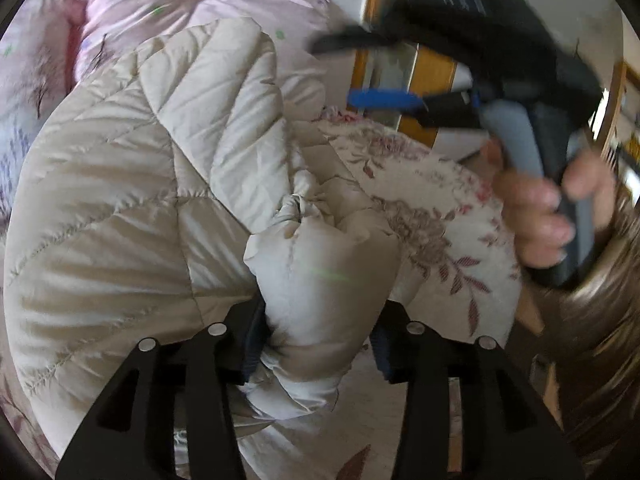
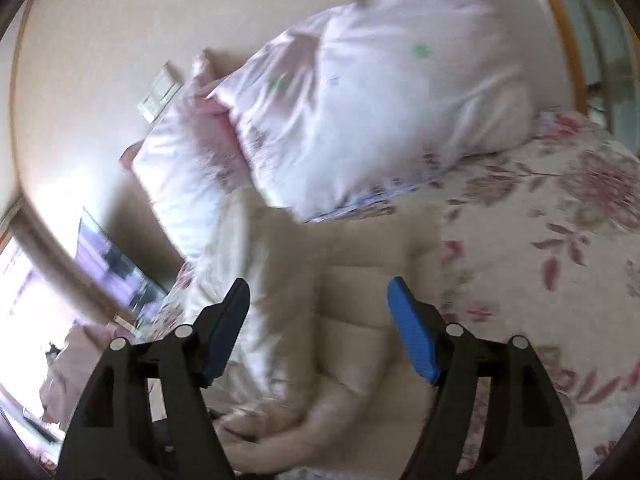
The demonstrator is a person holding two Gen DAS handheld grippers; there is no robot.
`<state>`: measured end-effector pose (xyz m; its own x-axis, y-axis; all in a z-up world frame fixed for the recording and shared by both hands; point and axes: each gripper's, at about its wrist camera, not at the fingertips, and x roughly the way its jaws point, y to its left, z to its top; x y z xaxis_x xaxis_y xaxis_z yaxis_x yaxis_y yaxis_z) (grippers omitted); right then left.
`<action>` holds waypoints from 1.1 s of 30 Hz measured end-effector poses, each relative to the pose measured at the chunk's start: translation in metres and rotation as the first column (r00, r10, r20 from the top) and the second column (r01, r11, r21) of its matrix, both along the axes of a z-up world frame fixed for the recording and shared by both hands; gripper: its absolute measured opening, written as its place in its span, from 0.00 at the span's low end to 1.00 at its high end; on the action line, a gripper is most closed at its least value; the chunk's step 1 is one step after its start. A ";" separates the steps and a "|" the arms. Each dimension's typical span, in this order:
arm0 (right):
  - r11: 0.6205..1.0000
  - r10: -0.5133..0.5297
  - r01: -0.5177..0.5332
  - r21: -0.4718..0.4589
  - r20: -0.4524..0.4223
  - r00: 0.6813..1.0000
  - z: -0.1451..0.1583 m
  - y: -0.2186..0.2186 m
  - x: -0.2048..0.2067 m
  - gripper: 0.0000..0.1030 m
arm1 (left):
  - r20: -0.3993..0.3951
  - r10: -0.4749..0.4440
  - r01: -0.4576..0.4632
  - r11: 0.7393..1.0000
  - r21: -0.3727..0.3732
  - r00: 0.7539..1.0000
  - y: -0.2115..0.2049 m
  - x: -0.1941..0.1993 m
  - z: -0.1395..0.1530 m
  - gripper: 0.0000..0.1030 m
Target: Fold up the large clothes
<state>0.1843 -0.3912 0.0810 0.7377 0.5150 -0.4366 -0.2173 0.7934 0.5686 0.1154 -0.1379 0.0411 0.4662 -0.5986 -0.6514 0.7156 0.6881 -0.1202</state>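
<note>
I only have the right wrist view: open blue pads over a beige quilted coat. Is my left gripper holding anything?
Observer: Yes. The left gripper is shut on a bunched fold of the beige puffer coat.
Operator: Where is my right gripper relative to it?
Observer: In the left wrist view the right gripper is in the air above the coat, jaws open, nothing between them.
Operator: What lies under the coat?
Observer: A floral bedspread, with a pink pillow beyond.
</note>
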 end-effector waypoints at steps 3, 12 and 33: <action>0.997 0.052 -0.053 -0.058 -0.028 0.998 0.004 0.023 0.016 0.70 | 0.018 -0.015 0.014 0.999 0.047 1.000 -0.007 0.003 -0.004 0.43; 0.993 0.054 -0.062 -0.104 -0.080 0.995 0.000 0.039 0.039 0.67 | 0.029 -0.027 0.024 0.992 0.126 0.999 -0.022 0.013 -0.011 0.43; 0.998 0.028 -0.015 0.059 -0.212 0.977 -0.055 0.005 0.079 0.18 | 0.129 0.109 -0.092 0.987 -0.135 0.986 0.116 0.042 0.109 0.64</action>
<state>0.2629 -0.3860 0.0260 0.6195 0.5583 -0.5518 -0.1030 0.7547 0.6480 0.1570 -0.0223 0.1501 0.6072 -0.6186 -0.4987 0.6592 0.7425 -0.1185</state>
